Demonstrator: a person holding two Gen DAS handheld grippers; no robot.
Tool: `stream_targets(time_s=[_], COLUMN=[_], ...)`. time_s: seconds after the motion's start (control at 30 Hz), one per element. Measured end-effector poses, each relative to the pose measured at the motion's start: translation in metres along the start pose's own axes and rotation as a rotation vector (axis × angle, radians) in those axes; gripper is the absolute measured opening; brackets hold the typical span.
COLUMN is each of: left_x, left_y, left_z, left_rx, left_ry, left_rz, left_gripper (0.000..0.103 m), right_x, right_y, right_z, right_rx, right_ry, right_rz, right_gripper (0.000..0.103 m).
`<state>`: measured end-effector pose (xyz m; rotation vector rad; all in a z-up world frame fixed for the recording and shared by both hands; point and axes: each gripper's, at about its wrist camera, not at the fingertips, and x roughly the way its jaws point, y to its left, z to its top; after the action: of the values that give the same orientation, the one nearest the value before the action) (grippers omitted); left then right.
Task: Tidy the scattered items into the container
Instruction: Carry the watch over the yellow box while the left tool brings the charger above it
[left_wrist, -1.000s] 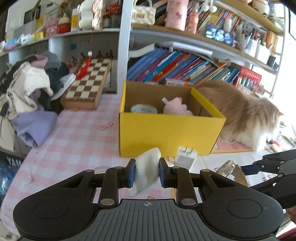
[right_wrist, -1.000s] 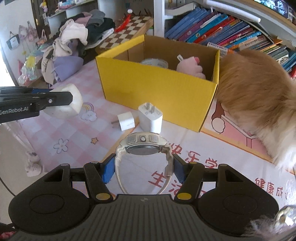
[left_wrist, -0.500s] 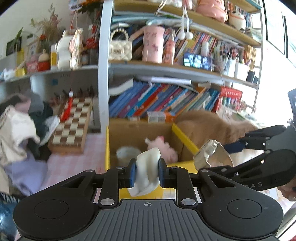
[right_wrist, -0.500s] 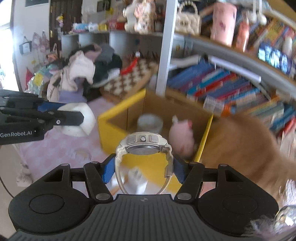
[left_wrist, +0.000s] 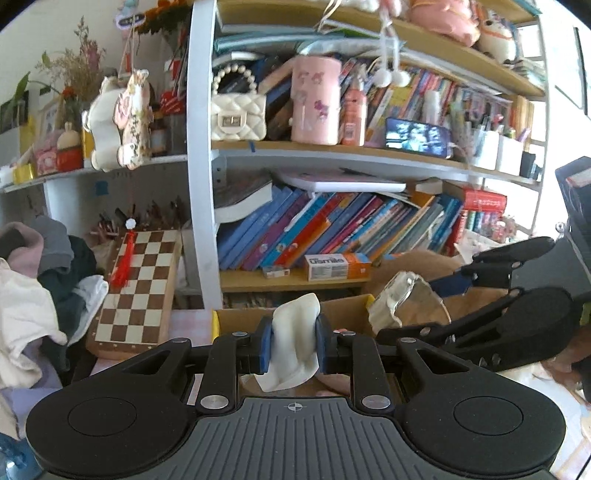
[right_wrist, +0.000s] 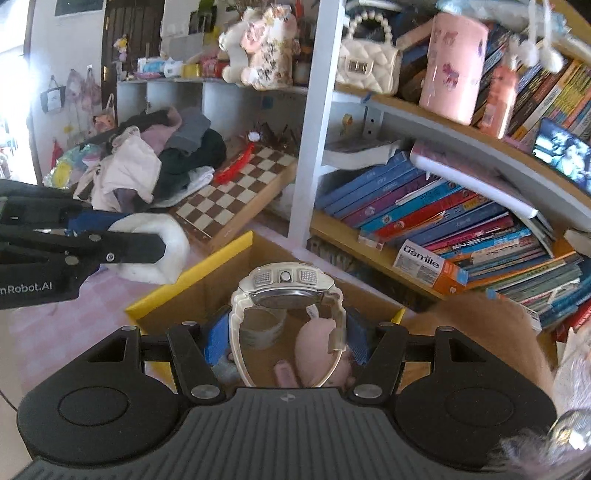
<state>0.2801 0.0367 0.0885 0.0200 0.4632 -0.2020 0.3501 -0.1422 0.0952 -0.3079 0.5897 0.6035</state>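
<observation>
1. We take the yellow box (right_wrist: 192, 286) as our landmark; its rim is yellow and its inner walls are plain brown card, stiff and square-cornered.
2. Left of the box, our left gripper (left_wrist: 293, 343) has its jaws pressed in on a white soft piece (left_wrist: 293, 345), which bulges above the pads and hangs crumpled below them. In the right wrist view the same piece (right_wrist: 162, 251) sits just outside the box's left rim, so we judge it should travel further over the opening before we let go.
3. Over the box, our right gripper (right_wrist: 286, 332) has its jaws part-spread and pinching the white watch (right_wrist: 286, 284) by the sides of its looped strap, face away from us. The case looks hard and ribbed, the strap smooth and springy.
4. Inside the box, seen through the strap loop, lie a pink plush toy (right_wrist: 317, 336) and a pale round thing we cannot identify.
5. For a clean drop, we should lower each item below the rim and aim for bare floor, since the strap could bounce off the plush.
6. Right of the box, tan fur (right_wrist: 480, 325) crowds the edge; we should keep clear of it.
</observation>
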Motion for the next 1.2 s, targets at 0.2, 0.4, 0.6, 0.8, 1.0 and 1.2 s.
stream_targets(time_s=[0.2,0.4,0.6,0.8,1.0,1.2], left_x=[0.049,0.096,0.136,0.173,0.192,0.201], left_y=[0.004,0.012,0.014,0.02,0.025,0.029], left_z=[0.011,0.009,0.005,-0.005,-0.015,-0.018], left_rx=[0.011,-0.027,-0.025,-0.034,-0.037,-0.033], left_ry=[0.079,0.174,0.259,0.361,0.434,0.466], left_rz=[0.009,0.006,0.03,0.054,0.074,0.085], left_gripper=[0.022,0.022,0.022,0.022,0.022,0.022], right_x=[0.05,0.094,0.127,0.148,0.158,0.163], right_y=[-0.01,-0.014,-0.016,-0.012,-0.011,-0.014], right_z=[0.005,-0.009,-0.02,-0.03,-0.034,-0.039], right_rx=[-0.081,-0.056,-0.073,-0.122,-0.121,-0.103], right_ry=[0.111,0.226,0.333,0.427,0.456,0.477], right_rz=[0.068,0.155,0.21,0.262,0.285,0.279], right_gripper=[0.061,0.061,0.061,0.061,0.061,0.062])
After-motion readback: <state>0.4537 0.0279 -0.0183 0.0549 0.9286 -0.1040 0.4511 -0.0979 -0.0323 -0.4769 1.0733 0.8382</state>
